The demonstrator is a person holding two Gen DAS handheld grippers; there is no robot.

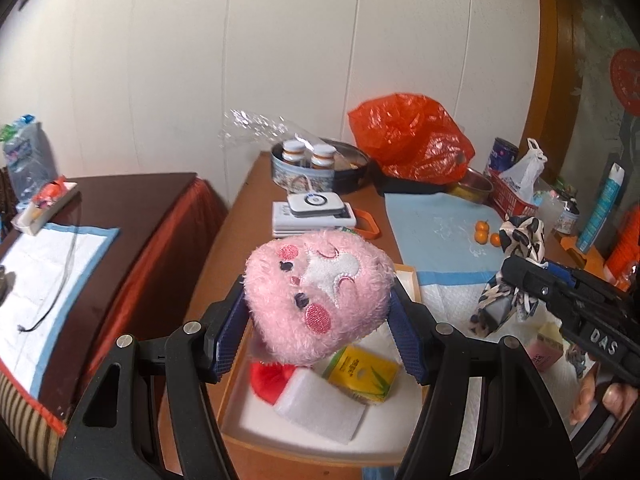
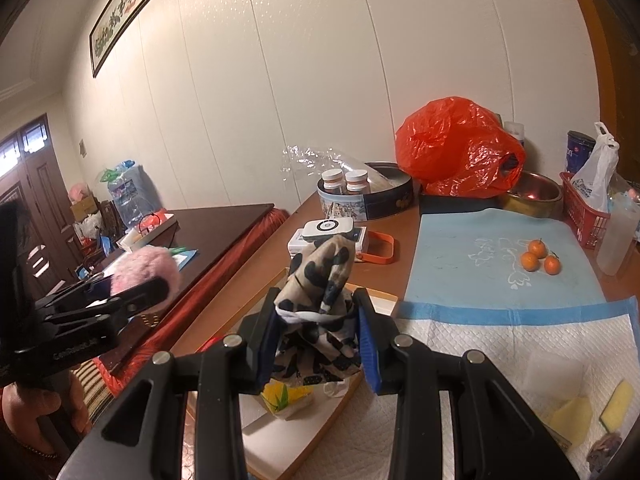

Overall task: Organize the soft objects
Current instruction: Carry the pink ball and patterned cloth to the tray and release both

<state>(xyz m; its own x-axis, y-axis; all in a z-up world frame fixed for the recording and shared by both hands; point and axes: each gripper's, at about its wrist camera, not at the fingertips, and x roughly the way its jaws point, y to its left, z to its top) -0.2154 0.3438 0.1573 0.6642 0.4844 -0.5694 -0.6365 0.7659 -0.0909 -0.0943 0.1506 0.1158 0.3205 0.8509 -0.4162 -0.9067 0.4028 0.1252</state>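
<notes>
Above the open tray (image 1: 236, 432) on the bench (image 1: 224, 264), the left gripper (image 1: 316, 320) clamps a pink plush toy (image 1: 316, 300) while the right gripper (image 2: 316, 340) pinches a patterned cloth (image 2: 320, 280), both apparently bound for the tray.

The plush toy (image 1: 316, 300) sits between the left gripper (image 1: 316, 320) fingers above the shallow box (image 1: 240, 432) — in this box lie a carton (image 1: 362, 374) and a pad (image 1: 320, 406) — while the patterned cloth (image 2: 320, 312) sits in the right gripper (image 2: 318, 344), farther right.
</notes>
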